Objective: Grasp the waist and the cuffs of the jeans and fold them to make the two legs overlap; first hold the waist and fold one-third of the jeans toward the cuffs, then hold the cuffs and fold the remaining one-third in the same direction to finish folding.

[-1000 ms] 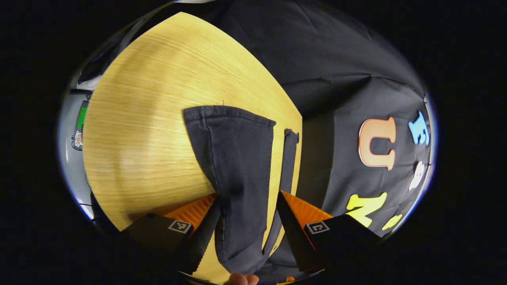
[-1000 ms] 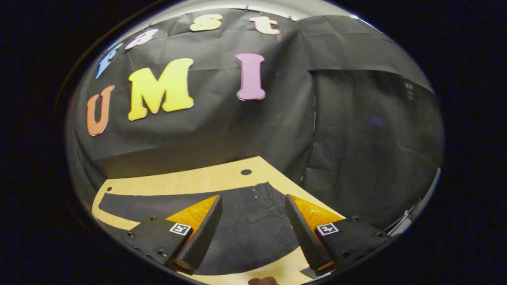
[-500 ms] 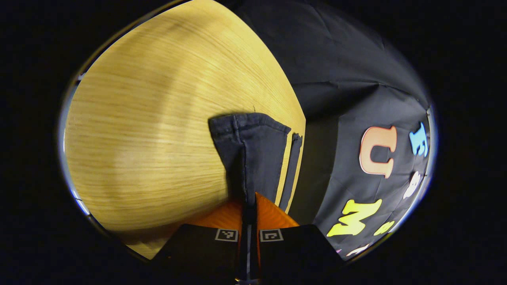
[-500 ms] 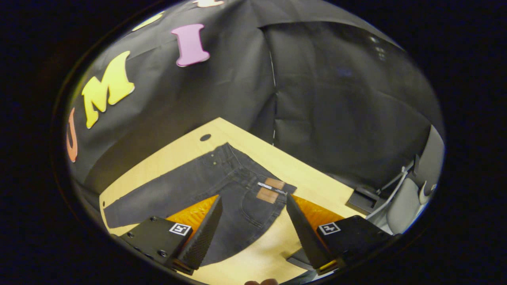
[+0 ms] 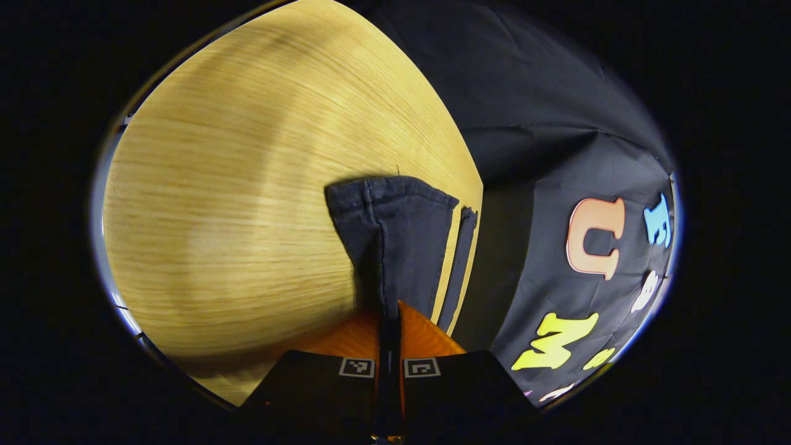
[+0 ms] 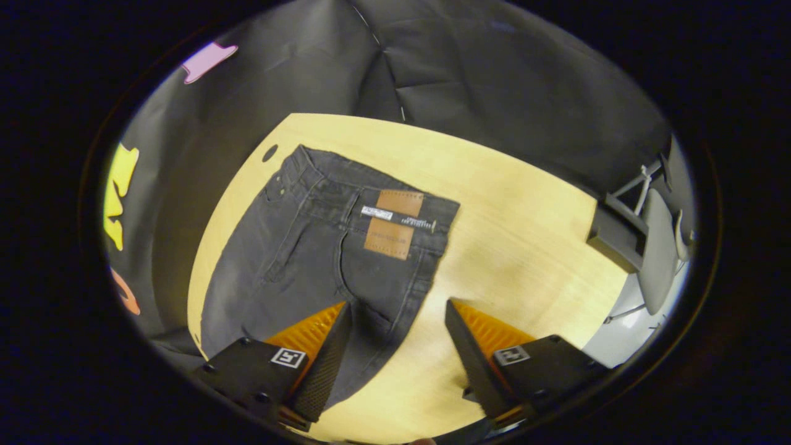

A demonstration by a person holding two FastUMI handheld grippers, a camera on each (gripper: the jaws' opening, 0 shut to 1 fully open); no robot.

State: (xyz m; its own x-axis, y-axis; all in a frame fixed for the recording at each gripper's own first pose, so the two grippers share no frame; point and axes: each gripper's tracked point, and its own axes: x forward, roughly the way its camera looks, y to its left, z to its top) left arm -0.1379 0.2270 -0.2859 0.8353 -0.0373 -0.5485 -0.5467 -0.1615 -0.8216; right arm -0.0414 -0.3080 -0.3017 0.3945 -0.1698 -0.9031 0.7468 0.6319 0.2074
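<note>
Jeans: the jeans (image 6: 321, 247) lie flat on the wooden bench (image 6: 525, 247), waist end towards the far wall, leather patch up; in the left gripper view the near leg's cuff (image 5: 395, 216) rests on the bench with the other leg's cuff (image 5: 465, 247) just beside it, a strip of wood between them.
Left gripper: the left gripper (image 5: 389, 334) is clamped tight on the near leg a little short of its hem, the cloth creased into the pinch.
Right gripper: the right gripper (image 6: 395, 346) is spread wide above the seat of the jeans, gripping nothing, with the waist well ahead of it.
Risk, uneven lift: I'd judge that raising the cuff before the waist is caught would drag the near leg askew.
Risk, thin bite: the pinch looks to hold a narrow ridge of denim, which could slip out under the cloth's weight.
Risk, waist grasp: closing where it hangs now would catch the seat, not the waistband, so the legs wouldn't line up.
</note>
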